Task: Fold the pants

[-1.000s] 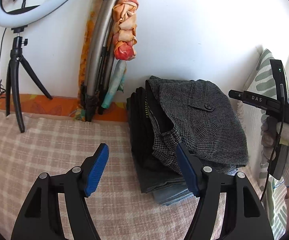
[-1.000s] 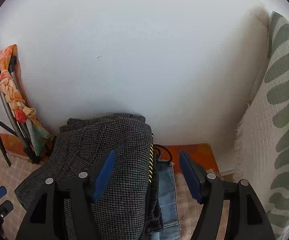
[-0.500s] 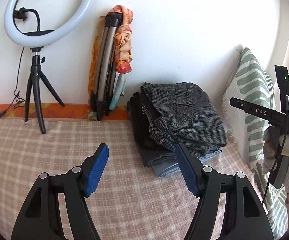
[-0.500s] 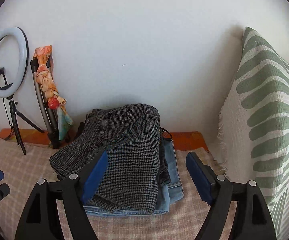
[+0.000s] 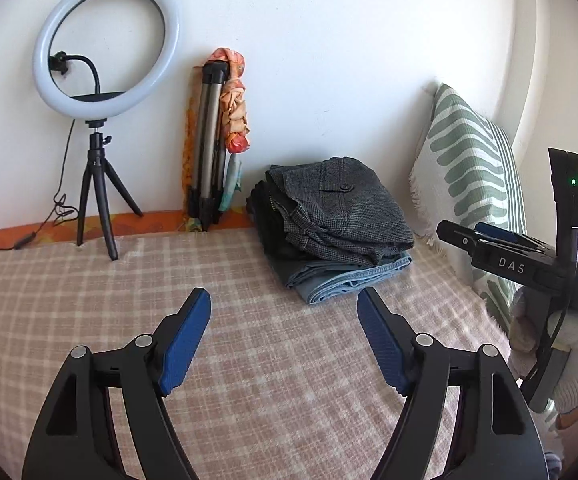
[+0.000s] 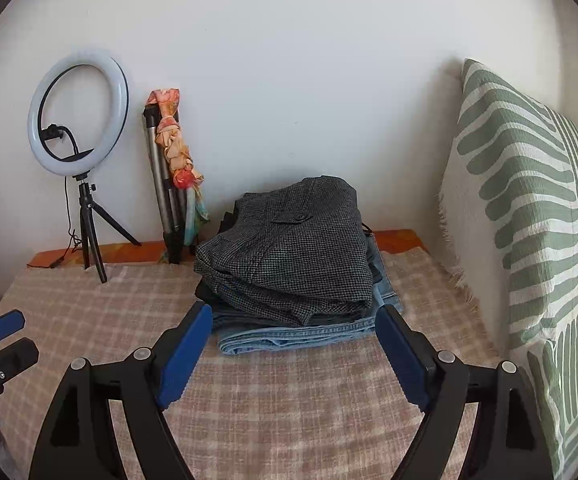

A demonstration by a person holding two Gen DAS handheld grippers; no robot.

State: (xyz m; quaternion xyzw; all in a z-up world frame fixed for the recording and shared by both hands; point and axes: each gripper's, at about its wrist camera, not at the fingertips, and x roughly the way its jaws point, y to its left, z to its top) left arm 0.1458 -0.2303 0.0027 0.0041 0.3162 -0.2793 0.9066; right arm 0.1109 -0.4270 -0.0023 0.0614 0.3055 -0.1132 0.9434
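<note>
Both grippers stood open and empty, drawn back from the folded pants.

The left gripper hung over bare checked bed cover, left of and nearer than the pile, its jaws having just widened with nothing between them. The gray houndstooth pants lay folded on top of the stack of jeans by the wall, likely placed there as a finished piece. The right gripper faced the pile's near edge, its jaws having just opened, clear of the cloth. Right of the pile leaned a green-striped cushion.
</note>
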